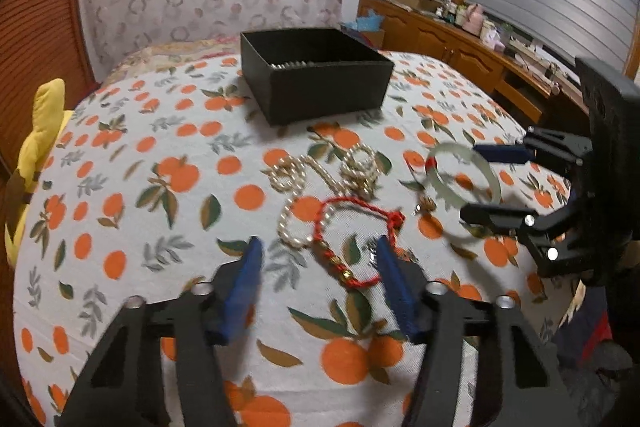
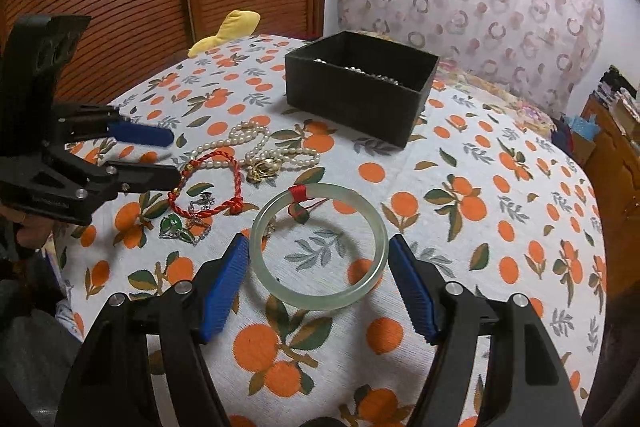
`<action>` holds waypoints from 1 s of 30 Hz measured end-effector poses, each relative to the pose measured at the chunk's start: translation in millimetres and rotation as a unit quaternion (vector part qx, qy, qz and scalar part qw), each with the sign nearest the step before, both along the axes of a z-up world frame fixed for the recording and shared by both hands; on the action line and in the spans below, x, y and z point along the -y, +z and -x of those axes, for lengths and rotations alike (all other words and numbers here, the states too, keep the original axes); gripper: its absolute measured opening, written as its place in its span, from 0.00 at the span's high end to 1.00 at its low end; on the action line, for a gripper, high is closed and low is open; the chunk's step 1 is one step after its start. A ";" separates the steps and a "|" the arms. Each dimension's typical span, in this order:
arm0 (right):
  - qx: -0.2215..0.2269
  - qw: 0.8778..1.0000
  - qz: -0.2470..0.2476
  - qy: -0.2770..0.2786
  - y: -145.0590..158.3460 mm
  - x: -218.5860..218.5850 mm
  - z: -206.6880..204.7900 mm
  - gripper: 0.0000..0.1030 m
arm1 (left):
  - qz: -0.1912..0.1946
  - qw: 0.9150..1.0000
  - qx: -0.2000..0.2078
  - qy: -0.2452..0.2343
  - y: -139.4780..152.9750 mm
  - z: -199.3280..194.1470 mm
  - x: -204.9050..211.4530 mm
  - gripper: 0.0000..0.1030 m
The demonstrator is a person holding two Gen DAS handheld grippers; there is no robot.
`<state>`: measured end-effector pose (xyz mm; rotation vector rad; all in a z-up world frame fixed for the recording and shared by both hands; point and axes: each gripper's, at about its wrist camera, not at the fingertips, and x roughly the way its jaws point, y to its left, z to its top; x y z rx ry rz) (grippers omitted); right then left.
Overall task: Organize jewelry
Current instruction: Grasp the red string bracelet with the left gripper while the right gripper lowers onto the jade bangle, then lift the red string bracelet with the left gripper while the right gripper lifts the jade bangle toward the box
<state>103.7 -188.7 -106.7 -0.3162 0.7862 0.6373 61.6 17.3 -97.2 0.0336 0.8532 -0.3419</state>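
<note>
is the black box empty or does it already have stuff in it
Not empty. The open box holds some pale beads against its far wall; the near wall hides the rest of its floor, so how full cannot be told.

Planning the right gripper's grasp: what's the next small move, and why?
Probably close the right gripper on the jade bangle: it's open, its fingers flank the bangle lying flat on the tablecloth, and the black box beyond is open.
</note>
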 end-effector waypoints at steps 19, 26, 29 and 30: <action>-0.001 1.000 0.000 -0.001 -0.1 3.3 3.5 0.29 | -0.013 1.000 -0.008 0.009 -8.3 -8.7 7.8 0.94; 0.001 1.000 -0.003 0.000 1.0 4.1 3.2 0.29 | -0.005 1.000 0.007 0.011 -0.7 -4.7 0.7 0.94; 0.007 1.000 -0.007 0.002 6.1 4.2 3.1 0.29 | 0.000 1.000 0.020 0.016 8.1 -3.3 -3.1 0.94; 0.009 1.000 -0.008 0.003 8.3 4.0 3.2 0.29 | 0.001 1.000 0.024 0.018 10.5 -3.4 -3.9 0.94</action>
